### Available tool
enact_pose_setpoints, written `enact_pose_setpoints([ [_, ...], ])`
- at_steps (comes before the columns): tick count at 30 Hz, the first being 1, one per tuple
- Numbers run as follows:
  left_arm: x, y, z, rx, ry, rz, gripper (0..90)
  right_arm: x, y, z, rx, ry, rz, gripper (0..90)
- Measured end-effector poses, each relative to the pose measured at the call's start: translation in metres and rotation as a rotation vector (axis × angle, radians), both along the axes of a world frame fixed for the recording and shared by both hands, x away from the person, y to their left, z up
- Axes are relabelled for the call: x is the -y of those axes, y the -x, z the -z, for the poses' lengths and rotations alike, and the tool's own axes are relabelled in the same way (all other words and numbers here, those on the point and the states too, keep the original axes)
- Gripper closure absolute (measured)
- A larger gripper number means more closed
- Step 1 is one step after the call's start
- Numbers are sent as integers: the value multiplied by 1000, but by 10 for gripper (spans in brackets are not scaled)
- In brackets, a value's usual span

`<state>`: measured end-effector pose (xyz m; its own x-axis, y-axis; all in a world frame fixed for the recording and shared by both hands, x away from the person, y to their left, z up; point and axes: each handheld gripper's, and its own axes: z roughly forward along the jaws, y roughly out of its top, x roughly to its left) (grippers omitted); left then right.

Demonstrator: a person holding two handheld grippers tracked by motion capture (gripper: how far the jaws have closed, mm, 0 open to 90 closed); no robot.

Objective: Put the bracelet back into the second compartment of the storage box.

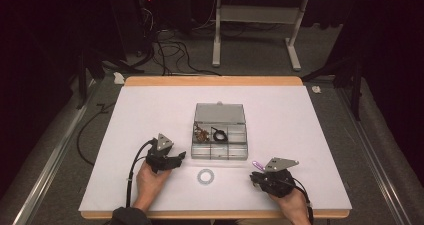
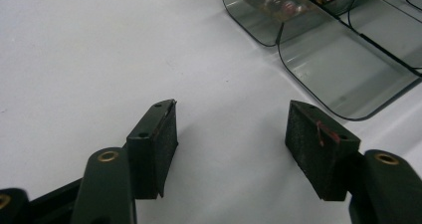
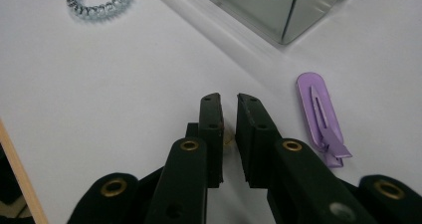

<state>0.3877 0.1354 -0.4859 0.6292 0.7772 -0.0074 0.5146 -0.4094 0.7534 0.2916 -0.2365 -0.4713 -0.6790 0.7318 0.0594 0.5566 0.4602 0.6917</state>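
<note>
The purple hair clip [image 3: 322, 115] lies flat on the white table [image 3: 99, 99], just to the right of the right gripper [image 3: 229, 98], whose jaws stand nearly together with nothing between them. To take it, the jaws should likely spread, shift right and straddle the clip's narrow width. The clear compartment box [image 1: 220, 131] sits ahead. The left gripper [image 2: 231, 109] rests wide apart, empty, beside the box.

Two forearms enter from the near edge of the table, each hand holding a black two-jaw gripper low over the surface. The left gripper [image 1: 181, 156] points to the right, its jaws spread wide with nothing between them. The right gripper [image 1: 256, 177] points left, jaws nearly together, a narrow empty gap between the pads.
</note>
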Motion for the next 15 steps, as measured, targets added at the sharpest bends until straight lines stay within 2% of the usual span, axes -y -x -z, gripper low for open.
enact_pose_setpoints([
  [11, 0, 0, 0, 0, 0, 0, 375, 2, 0, 2, -2, 4, -3, 854],
  [15, 0, 0, 0, 0, 0, 0, 375, 0, 1, 1, 9, 12, -2, 861],
])
